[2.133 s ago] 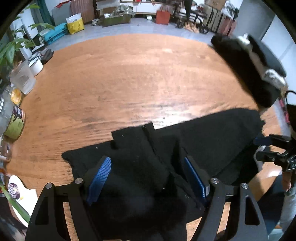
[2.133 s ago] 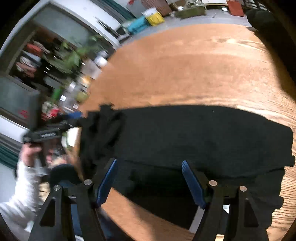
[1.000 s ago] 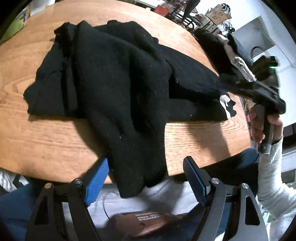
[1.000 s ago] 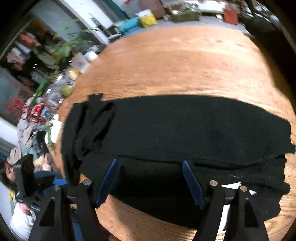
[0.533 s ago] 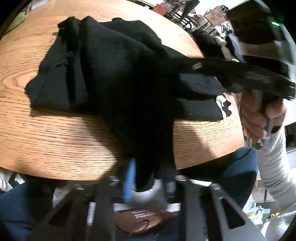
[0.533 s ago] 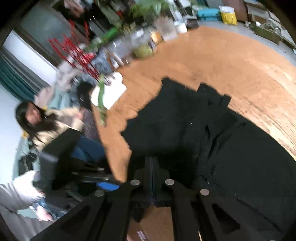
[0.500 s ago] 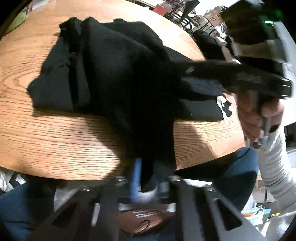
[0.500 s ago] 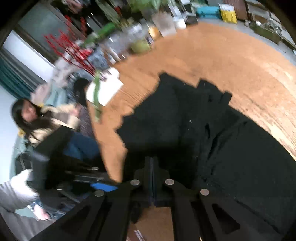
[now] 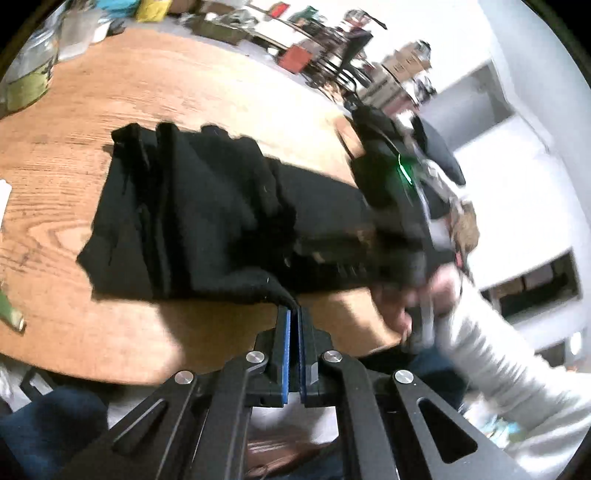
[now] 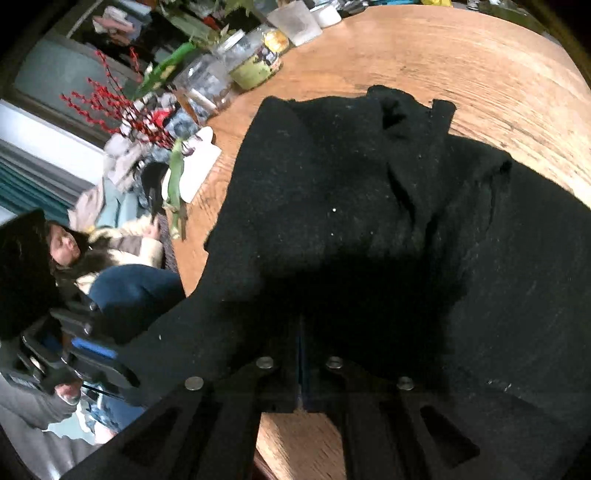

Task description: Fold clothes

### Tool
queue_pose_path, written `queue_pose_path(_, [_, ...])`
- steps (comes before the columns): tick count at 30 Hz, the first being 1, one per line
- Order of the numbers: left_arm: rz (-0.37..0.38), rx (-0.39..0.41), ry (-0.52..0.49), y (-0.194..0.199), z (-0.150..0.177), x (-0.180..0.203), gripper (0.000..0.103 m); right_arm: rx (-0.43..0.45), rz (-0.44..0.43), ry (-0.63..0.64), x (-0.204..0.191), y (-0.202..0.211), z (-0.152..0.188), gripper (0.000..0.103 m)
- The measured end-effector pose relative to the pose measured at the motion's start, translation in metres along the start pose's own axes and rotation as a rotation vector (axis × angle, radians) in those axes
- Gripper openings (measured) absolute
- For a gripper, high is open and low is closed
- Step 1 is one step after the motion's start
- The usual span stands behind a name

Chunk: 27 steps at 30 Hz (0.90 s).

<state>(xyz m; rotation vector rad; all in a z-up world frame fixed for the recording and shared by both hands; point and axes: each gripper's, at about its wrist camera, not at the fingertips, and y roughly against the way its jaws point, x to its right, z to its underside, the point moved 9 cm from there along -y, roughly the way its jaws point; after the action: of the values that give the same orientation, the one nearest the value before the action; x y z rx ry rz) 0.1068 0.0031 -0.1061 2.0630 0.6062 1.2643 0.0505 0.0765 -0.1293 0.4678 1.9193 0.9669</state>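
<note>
A black garment [image 9: 192, 221] lies bunched on the round wooden table [image 9: 110, 92]. My left gripper [image 9: 294, 314] is shut on a corner of the garment at the table's near edge. My right gripper [image 10: 300, 332] is shut on the garment [image 10: 351, 192] too, its fingers mostly buried in dark cloth. The right gripper also shows in the left wrist view [image 9: 384, 192], over the right part of the garment. The left gripper shows at the lower left of the right wrist view [image 10: 88, 354].
Jars [image 10: 255, 62] and glasses [image 10: 295, 18], a red-berry branch [image 10: 122, 107] and a white plate [image 10: 195, 166] stand along the table's left edge. A pile of dark clothes [image 9: 436, 155] sits at the far right. A seated person [image 10: 74, 243] is beside the table.
Both grippers have closed on the black garment. The left took its hanging corner and lifted it at the table edge. The right gripper has swung over the garment's right part.
</note>
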Motion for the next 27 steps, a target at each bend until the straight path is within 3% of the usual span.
queue_pose_path(1, [0.003,-0.011,0.048,-0.004,-0.009,-0.007,0.003,0.025,-0.016,-0.019,0.000,0.005,0.000,0.004])
queue_pose_path(3, [0.004,-0.027,0.113,-0.013,-0.025,-0.017,0.003,0.100,-0.068,-0.061,0.000,0.024,-0.002,0.021])
queue_pose_path(5, [-0.005,-0.043,0.152,-0.030,-0.040,-0.020,0.003,0.183,-0.068,-0.056,0.000,0.049,0.003,0.042])
queue_pose_path(8, [-0.084,-0.071,0.180,-0.048,-0.061,-0.027,0.007,0.245,-0.080,-0.016,-0.006,0.069,0.015,0.047])
queue_pose_path(9, [-0.118,-0.075,0.186,-0.051,-0.067,-0.031,0.014,0.244,-0.102,0.006,-0.011,0.072,0.020,0.047])
queue_pose_path(11, [-0.185,-0.044,0.194,-0.051,-0.079,-0.040,0.047,0.209,-0.115,0.084,-0.028,0.068,0.024,0.048])
queue_pose_path(12, [-0.211,-0.026,0.201,-0.050,-0.083,-0.044,0.078,0.198,-0.113,0.111,-0.035,0.065,0.024,0.048])
queue_pose_path(13, [-0.220,0.002,0.214,-0.046,-0.087,-0.047,0.086,0.191,-0.123,0.125,-0.041,0.064,0.024,0.048])
queue_pose_path(19, [-0.214,0.054,0.186,-0.026,-0.089,-0.046,0.086,0.232,-0.134,0.100,-0.048,0.065,0.010,0.054])
queue_pose_path(25, [-0.187,0.061,0.150,-0.012,-0.071,-0.049,0.086,0.338,-0.087,-0.058,-0.021,0.064,-0.047,0.057])
queue_pose_path(27, [-0.169,0.047,0.134,-0.013,-0.063,-0.049,0.086,0.338,0.004,-0.098,-0.008,0.058,-0.063,0.057])
